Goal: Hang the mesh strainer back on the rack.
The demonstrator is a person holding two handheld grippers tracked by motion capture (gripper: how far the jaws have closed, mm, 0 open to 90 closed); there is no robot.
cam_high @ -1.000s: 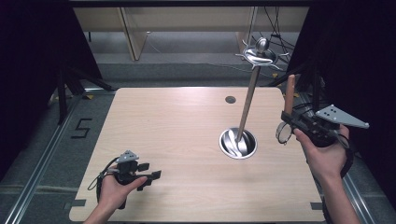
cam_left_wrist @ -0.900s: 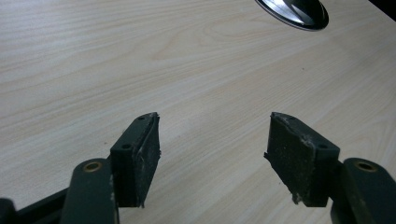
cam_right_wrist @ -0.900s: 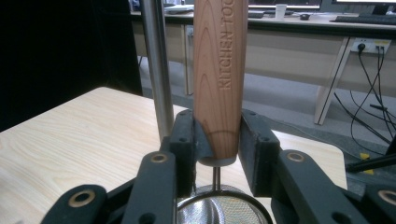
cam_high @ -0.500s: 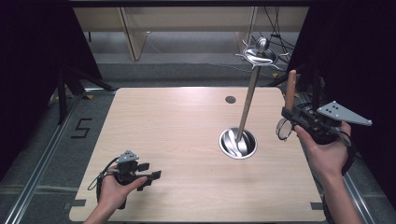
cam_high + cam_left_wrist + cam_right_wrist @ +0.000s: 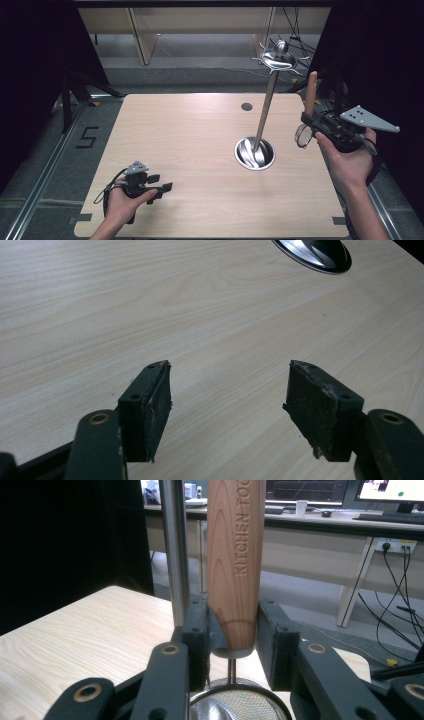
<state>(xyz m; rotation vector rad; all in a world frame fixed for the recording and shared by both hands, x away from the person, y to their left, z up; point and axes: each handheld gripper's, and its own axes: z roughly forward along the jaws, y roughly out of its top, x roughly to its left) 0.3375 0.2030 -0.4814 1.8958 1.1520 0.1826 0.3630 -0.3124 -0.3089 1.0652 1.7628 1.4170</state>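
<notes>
By the table's (image 5: 200,130) near-left corner, the left gripper (image 5: 161,190) rests with jaws spread, nothing between them. Off the right edge, the right gripper (image 5: 309,120) pinches a strainer's wooden handle (image 5: 235,565) upright, its mesh bowl (image 5: 240,705) hanging just below the jaws.

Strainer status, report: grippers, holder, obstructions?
Right gripper shut on strainer, handle up. Left gripper open, idle over table. Utensil stand beside strainer, untouched.

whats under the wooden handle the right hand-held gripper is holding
Below the wooden handle a thin metal stem leads to a round mesh strainer. The right hand-held gripper covers its sides.
</notes>
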